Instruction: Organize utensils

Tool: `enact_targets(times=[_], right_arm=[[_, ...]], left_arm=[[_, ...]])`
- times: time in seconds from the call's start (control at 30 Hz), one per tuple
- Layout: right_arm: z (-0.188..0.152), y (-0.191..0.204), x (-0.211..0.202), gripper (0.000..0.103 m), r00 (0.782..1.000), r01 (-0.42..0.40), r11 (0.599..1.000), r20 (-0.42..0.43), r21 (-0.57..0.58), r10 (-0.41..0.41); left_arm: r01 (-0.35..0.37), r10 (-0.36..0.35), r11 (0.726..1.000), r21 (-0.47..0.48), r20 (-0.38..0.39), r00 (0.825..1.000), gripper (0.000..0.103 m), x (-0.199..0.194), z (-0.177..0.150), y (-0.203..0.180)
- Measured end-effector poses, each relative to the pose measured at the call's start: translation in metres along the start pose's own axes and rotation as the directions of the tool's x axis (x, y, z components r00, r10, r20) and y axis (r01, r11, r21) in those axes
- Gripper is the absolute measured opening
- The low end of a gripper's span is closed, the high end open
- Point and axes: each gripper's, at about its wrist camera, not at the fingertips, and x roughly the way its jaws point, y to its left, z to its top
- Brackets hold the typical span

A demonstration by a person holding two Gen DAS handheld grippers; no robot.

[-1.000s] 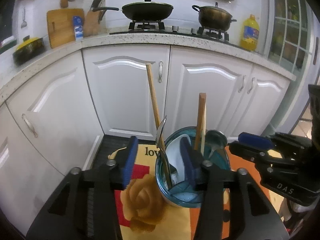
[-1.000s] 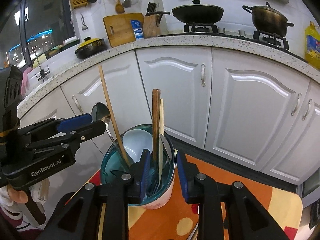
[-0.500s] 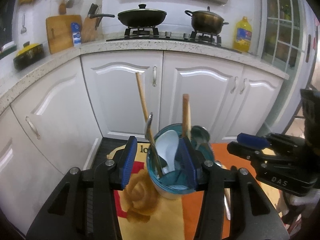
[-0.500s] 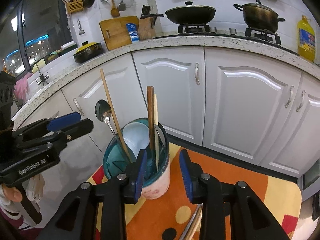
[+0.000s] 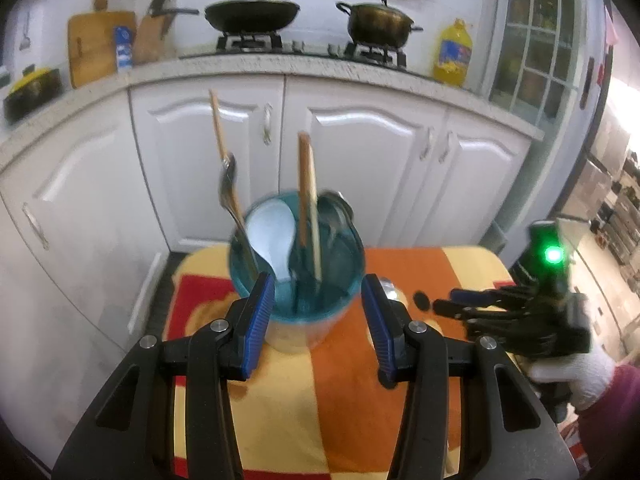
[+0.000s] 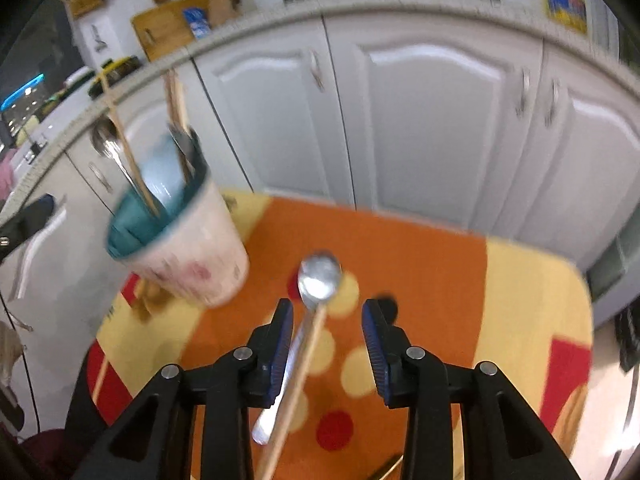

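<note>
Room: white kitchen cabinets (image 5: 224,168) are standing behind the cup; a wok (image 5: 252,14) and a pot (image 5: 378,24) are sitting on the hob above them.
Surface: I am looking down on an orange, yellow and red cloth (image 6: 400,248) that is carrying everything.
Cup: the teal-lined cup (image 5: 296,280) is standing upright on the cloth, holding a white spoon (image 5: 272,236), wooden sticks and metal spoons.
Left gripper: my left gripper (image 5: 318,320) is framing the cup with its blue pads wide apart; I cannot tell whether either pad is touching the wall.
Right gripper: my right gripper (image 6: 327,344), right of the cup, is hanging over the cloth; its jaws have just been opening and are gripping nothing.
Loose utensils: a metal spoon (image 6: 318,280) and a wooden chopstick (image 6: 296,392) are lying side by side right of the cup, between those jaws.
</note>
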Motion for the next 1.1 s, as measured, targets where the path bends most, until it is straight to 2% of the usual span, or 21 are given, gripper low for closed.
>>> enact_targets(times=[0.17,0.27,0.37,0.5,0.63,0.67,0.73,0.77,0.9,0.97,1.1], right_arm=[[-0.014,0.005,0.030,0.031,0.998,-0.011,1.000,-0.067,0.008,0.012],[-0.017,0.013,0.045,0.031,0.994,0.030,0.999,-0.103,-0.030,-0.033],[-0.020,0.015,0.049,0.031,0.995,0.022,0.999,-0.097,-0.038,-0.025],[-0.020,0.006,0.044,0.030,0.989,0.114,0.992,-0.089,-0.056,-0.119],[-0.031,-0.029,0.032,0.028,0.979,0.174,0.985,-0.105,0.015,-0.172],[-0.032,-0.035,0.028,0.028,0.982,0.164,0.986,-0.104,0.040,-0.159],[-0.033,-0.044,0.015,0.028,0.996,0.057,0.993,-0.071,0.107,-0.050],[-0.033,-0.043,0.013,0.028,0.997,0.030,0.993,-0.069,0.111,-0.022],[-0.036,-0.016,0.016,0.028,0.995,-0.021,0.999,-0.098,0.039,0.025],[-0.039,-0.001,0.023,0.028,0.992,-0.018,1.000,-0.121,-0.012,0.016],[-0.039,0.007,0.028,0.028,0.990,0.067,0.994,-0.115,-0.084,-0.076]], left_arm=[[0.018,-0.017,1.000,0.018,-0.052,0.998,0.045,0.013,-0.014,-0.012],[0.028,-0.027,0.999,0.025,-0.072,0.997,0.045,0.017,-0.020,-0.017],[0.038,-0.036,0.999,0.030,-0.089,0.995,0.045,0.022,-0.024,-0.021],[0.050,-0.046,0.998,0.040,-0.111,0.993,0.045,0.028,-0.030,-0.027],[0.068,-0.061,0.996,0.050,-0.130,0.990,0.045,0.033,-0.035,-0.033],[0.071,-0.063,0.996,0.057,-0.136,0.989,0.045,0.035,-0.036,-0.035],[0.078,-0.069,0.995,0.059,-0.148,0.987,0.045,0.039,-0.038,-0.039],[0.081,-0.072,0.995,0.057,-0.151,0.986,0.045,0.040,-0.039,-0.040],[0.086,-0.075,0.995,0.060,-0.160,0.984,0.045,0.042,-0.039,-0.045],[0.083,-0.071,0.994,0.067,-0.162,0.984,0.045,0.042,-0.040,-0.045],[0.075,-0.064,0.995,0.059,-0.172,0.983,0.045,0.044,-0.043,-0.041]])
